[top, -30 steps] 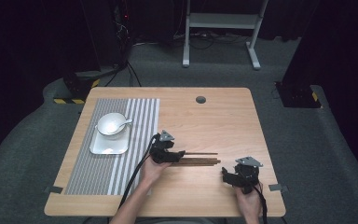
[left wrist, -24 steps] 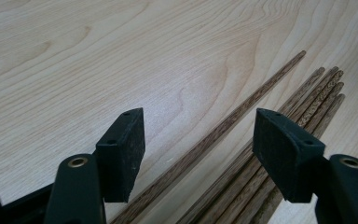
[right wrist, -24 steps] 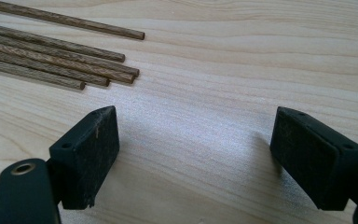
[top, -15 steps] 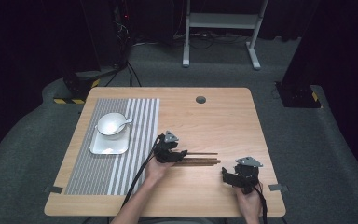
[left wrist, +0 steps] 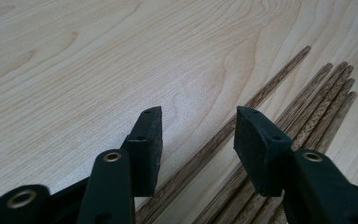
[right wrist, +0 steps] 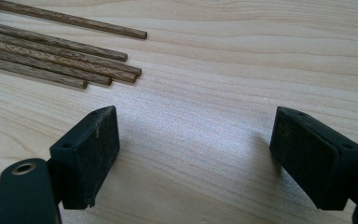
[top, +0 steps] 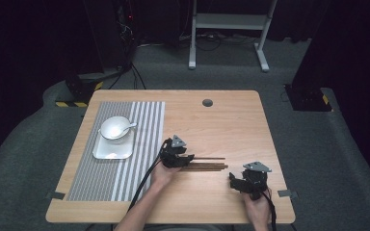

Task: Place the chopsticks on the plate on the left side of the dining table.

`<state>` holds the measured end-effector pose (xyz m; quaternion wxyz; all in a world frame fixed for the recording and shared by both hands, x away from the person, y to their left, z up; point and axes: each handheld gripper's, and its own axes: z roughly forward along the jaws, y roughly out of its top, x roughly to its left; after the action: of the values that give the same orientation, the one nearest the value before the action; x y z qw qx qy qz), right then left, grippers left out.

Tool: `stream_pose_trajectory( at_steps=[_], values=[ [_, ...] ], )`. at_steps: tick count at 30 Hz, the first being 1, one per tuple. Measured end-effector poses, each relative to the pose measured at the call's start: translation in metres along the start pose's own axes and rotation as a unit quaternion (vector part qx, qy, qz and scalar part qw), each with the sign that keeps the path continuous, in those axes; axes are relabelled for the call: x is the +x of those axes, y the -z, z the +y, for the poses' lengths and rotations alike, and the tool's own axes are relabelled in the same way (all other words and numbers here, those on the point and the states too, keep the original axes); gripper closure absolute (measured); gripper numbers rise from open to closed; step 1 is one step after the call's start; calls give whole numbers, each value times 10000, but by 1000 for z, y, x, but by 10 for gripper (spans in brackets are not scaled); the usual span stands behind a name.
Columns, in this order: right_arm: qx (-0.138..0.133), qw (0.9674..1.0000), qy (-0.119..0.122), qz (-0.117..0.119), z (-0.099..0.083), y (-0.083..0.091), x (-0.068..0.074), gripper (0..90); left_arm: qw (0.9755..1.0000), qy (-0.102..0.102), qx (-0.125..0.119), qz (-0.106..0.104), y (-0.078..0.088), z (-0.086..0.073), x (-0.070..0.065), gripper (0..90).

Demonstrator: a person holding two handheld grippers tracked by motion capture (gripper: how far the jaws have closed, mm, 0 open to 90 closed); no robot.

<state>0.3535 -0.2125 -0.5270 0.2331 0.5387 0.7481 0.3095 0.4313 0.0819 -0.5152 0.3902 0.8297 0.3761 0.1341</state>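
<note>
I am closing my left hand-held gripper, jaws half-spread, around one stray chopstick lying on the tabletop; next, pinch and lift. My right hand-held gripper rests spread wide.

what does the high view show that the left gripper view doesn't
High view alone: the striped mat, the white tray with a bowl and spoon, the right gripper and both forearms. Left gripper view alone: the left gripper close up, its jaws just closing, one separate chopstick lying between them, pads not yet pressing. Both share the chopsticks on the wooden table.
</note>
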Motion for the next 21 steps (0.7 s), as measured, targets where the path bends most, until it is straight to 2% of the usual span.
stream_pose_trajectory(
  at_steps=[3, 13, 21],
  values=[
    [0, 10000, 1, 0, 0, 0, 0, 154, 10000, -66, 35, 8, -1, 0, -1, 563],
    [0, 10000, 0, 1, 0, 0, 0, 155, 9999, 11, 118, -87, -4, -1, 2, 620],
    [0, 10000, 0, 0, 0, 0, 0, 154, 9998, -58, 137, -124, -5, -2, 3, 658]
  ],
)
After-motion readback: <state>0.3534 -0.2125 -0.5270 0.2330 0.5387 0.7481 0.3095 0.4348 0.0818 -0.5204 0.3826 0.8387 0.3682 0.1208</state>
